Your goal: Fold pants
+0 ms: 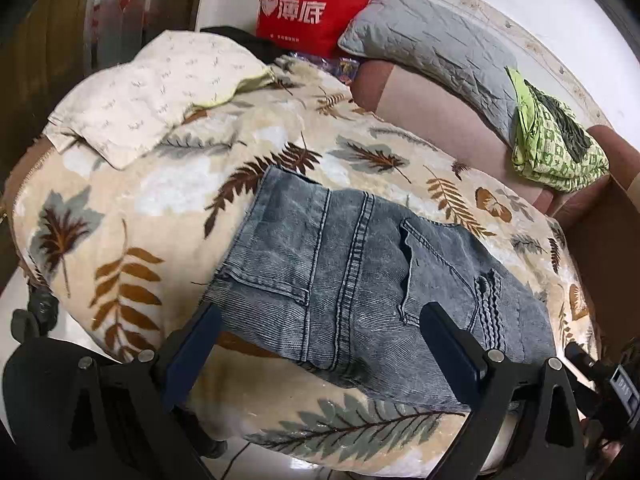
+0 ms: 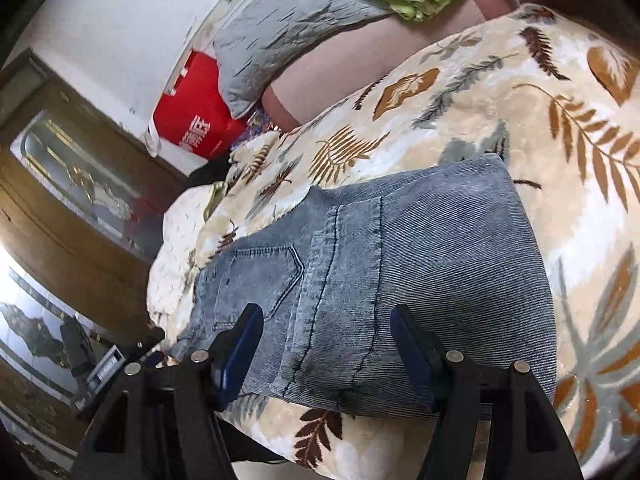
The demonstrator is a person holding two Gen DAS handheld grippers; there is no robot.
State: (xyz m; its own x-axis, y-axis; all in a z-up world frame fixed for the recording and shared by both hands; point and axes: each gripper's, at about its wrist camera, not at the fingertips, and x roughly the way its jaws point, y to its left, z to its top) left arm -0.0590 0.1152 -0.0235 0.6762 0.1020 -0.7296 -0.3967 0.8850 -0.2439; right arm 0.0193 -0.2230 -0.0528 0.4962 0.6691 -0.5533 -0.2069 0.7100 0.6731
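Folded jeans (image 1: pixel 360 272) lie flat on the leaf blanket (image 1: pixel 132 220), right ahead of both claws. Left claw (image 1: pixel 320 340) hangs jaws apart, gripping nothing. Right claw (image 2: pixel 326 344) likewise spread wide, empty. Beyond them, a grey pillow (image 1: pixel 432 40) and red bag (image 1: pixel 316 4).

Bed (image 1: pixel 420 104) under leaf-print blanket (image 1: pixel 132 216); on it folded jeans (image 1: pixel 360 264), cream pillow (image 1: pixel 152 92), grey pillow (image 1: pixel 432 36), green cloth (image 1: pixel 556 148).

Both wrist views look closely down from the bed's near edge, sharing the folded jeans (image 1: pixel 360 272).
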